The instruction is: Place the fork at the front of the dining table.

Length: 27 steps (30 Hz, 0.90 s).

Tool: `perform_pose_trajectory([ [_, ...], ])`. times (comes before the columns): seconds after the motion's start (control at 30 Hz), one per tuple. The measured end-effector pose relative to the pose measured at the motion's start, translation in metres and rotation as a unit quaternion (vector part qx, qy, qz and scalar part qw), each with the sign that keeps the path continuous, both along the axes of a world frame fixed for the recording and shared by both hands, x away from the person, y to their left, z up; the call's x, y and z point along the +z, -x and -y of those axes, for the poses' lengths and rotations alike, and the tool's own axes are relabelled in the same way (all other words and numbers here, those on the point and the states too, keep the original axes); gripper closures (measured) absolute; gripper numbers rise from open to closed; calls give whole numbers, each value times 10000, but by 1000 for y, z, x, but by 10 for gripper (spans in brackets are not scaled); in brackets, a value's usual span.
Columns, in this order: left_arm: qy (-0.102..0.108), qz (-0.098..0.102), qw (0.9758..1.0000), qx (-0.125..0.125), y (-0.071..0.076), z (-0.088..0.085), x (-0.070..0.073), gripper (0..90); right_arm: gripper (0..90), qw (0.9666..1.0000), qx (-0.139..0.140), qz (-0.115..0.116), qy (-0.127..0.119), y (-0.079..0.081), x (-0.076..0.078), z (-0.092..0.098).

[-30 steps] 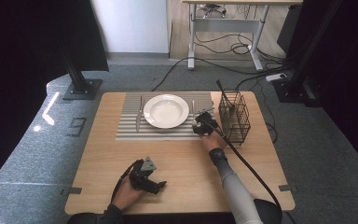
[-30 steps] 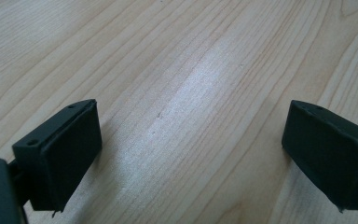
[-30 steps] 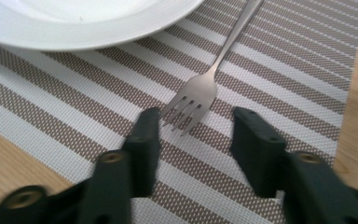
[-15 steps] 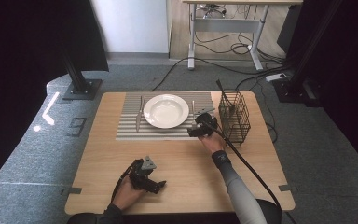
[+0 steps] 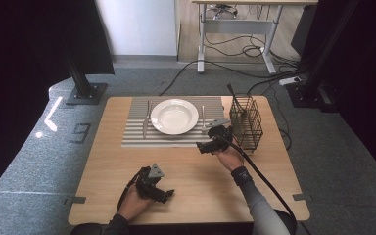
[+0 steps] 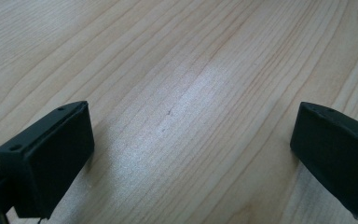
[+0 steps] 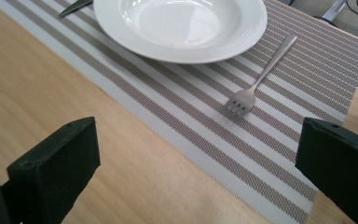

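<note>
setting: wooden surface (image 5: 186,171) with a striped placemat (image 5: 137,137) along its far edge, white plate (image 5: 175,116) centred on the mat.
fork: lying on the mat (image 7: 256,84), just beside the plate.
wire basket: far right corner (image 5: 247,122).
right claw: (image 5: 210,143) spread wide, empty, near the fork.
left claw: (image 5: 160,193) spread, empty, at the near edge.
advice: likely a fork pickup; straddle the handle squarely before closing.
</note>
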<state>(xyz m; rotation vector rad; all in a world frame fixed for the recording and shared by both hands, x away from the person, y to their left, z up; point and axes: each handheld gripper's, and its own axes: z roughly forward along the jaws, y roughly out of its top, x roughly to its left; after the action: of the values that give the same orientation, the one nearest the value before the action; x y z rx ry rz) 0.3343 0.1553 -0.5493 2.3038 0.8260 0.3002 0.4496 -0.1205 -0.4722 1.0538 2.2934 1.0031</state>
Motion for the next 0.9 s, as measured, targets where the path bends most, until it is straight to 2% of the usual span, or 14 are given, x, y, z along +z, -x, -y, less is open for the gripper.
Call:
perform_pose_trajectory([
  [0.23,-1,0,10000,5,0,0,0,0,0,10000,86,40,-4,29,3,17],
  [0.4,6,3,10000,14,0,0,0,0,0,10000,66,24,5,49,-6,34],
  [0.47,5,3,10000,16,0,0,0,0,0,10000,17,48,-50,57,-13,41],
  [0.57,4,3,10000,15,0,0,0,0,0,9997,-47,-57,-240,66,-27,51],
  [0.63,4,4,10000,14,0,0,0,0,0,9998,-34,-160,-136,69,-36,55],
  [0.7,5,3,10000,15,0,0,0,0,0,9999,-53,-121,3,73,-46,60],
  [0.9,5,3,10000,16,0,0,0,0,0,9993,-188,-331,3,75,-73,75],
])
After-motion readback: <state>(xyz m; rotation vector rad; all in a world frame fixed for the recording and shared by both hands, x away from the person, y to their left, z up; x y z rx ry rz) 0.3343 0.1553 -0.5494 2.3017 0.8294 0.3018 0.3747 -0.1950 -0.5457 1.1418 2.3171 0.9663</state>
